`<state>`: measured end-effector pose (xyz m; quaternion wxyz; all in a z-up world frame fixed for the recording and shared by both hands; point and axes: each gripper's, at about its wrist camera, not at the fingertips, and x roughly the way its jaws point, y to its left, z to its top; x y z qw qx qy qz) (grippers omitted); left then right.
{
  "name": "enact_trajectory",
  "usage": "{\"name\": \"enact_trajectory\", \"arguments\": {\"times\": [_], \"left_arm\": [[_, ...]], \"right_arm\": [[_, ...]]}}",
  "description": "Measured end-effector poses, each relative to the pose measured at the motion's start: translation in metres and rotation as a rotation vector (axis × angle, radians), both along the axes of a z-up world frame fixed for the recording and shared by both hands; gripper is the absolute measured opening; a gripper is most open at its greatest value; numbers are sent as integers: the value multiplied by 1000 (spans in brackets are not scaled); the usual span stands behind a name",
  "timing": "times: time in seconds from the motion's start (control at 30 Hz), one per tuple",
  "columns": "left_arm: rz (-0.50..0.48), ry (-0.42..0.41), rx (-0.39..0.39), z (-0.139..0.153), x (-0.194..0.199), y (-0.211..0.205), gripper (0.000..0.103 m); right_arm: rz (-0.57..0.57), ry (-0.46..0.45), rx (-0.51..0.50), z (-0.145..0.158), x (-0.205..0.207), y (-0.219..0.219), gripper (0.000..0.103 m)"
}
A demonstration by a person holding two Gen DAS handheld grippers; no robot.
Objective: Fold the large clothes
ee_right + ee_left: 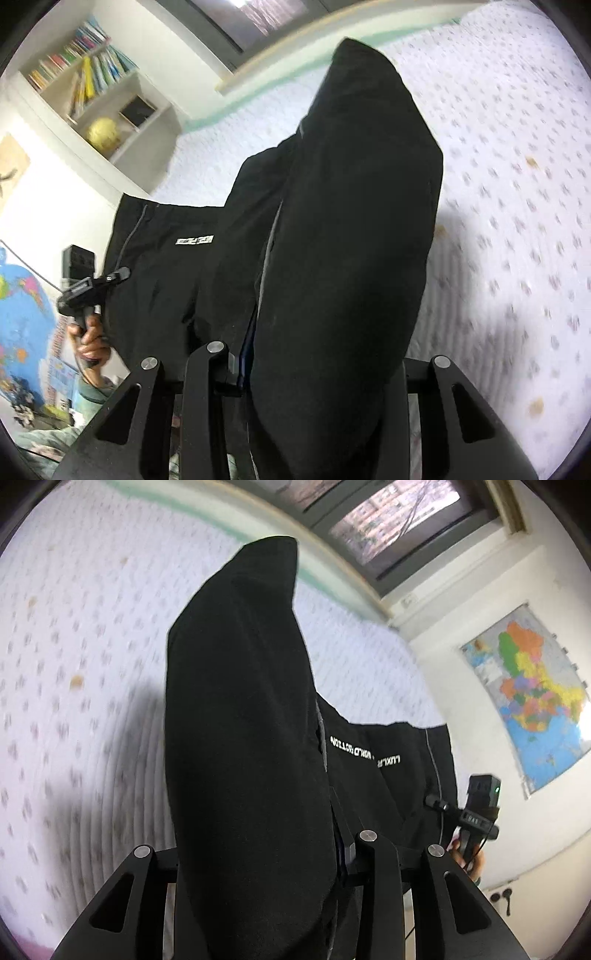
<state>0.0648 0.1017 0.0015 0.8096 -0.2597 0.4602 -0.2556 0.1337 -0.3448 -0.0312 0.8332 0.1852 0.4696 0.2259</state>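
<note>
A large black garment [240, 701] with white lettering [354, 751] and grey piping hangs stretched between my two grippers above the bed. In the left wrist view my left gripper [258, 856] is shut on a thick fold of it; the cloth bulges up over the fingers and hides their tips. To the right, a hand holds my right gripper [443, 806] at the garment's far edge. In the right wrist view my right gripper [321, 369] is shut on another thick fold of the garment [351, 221]. My left gripper [114, 275] grips the opposite edge there, also held by a hand.
Below lies a bed with a white quilt [92, 664] printed with small grey marks. A window [388, 528] runs along its far side. A coloured map [535, 701] hangs on the wall. A shelf of books [92, 85] with a yellow ball [103, 133] stands beside the bed.
</note>
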Motion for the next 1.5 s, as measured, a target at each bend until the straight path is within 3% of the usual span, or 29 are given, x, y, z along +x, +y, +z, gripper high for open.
{"name": "enact_trajectory", "arguments": {"times": [0.1, 0.2, 0.23, 0.3, 0.37, 0.4, 0.47, 0.57, 0.67, 0.73, 0.77, 0.83, 0.87, 0.93, 1.03, 1.1, 1.2, 1.33, 1.43, 1.5], "left_arm": [[38, 37, 28, -33, 1, 12, 40], [62, 101, -115, -67, 2, 41, 46], [74, 120, -137, -79, 2, 48, 50], [84, 151, -157, -94, 1, 58, 56], [87, 167, -204, -102, -3, 71, 57], [86, 164, -214, -99, -7, 76, 57], [95, 100, -127, -78, -20, 82, 56], [114, -26, 26, -29, -40, 85, 55], [120, -146, 174, 19, -51, 63, 56], [113, -171, 207, 34, -43, 43, 67], [104, -162, 216, 35, -34, 31, 68], [102, -103, 304, 20, -14, 3, 68], [127, -50, 369, 5, -1, -6, 68], [155, 48, 418, -28, 19, -10, 68], [105, 150, 422, -79, 44, -14, 70], [106, 158, 394, -86, 48, -9, 70], [124, 132, 367, -81, 43, -2, 70], [131, 27, 441, -55, 20, -13, 70], [18, -86, 312, -14, -3, -23, 70], [-13, -191, 310, 23, -23, -33, 70]], "right_arm": [[-47, 52, -36, -29, 9, -18, 43], [-79, 108, 32, -56, 23, -45, 50], [-91, 124, 47, -63, 26, -52, 51], [-114, 133, 31, -72, 24, -57, 64], [-143, 138, 22, -72, 22, -61, 74], [-157, 135, 24, -70, 17, -67, 75], [-190, 126, -22, -62, 9, -76, 75], [-275, 50, -202, -22, -3, -77, 76], [-253, -37, -214, 11, -11, -66, 76], [-184, -87, -194, 28, -7, -34, 77], [-158, -89, -194, 29, -3, -23, 79], [-99, -78, -224, 23, 8, 12, 79], [-78, -74, -255, 17, 15, 28, 79], [-49, -37, -330, -4, 30, 59, 79], [-22, 53, -401, -50, 50, 75, 79], [-41, 44, -383, -69, 57, 75, 83], [-96, 15, -326, -72, 56, 66, 84], [-127, -7, -310, -63, 40, 59, 84], [-209, -9, -284, -40, 23, 45, 84], [-274, -95, -278, -7, -1, 37, 84]]}}
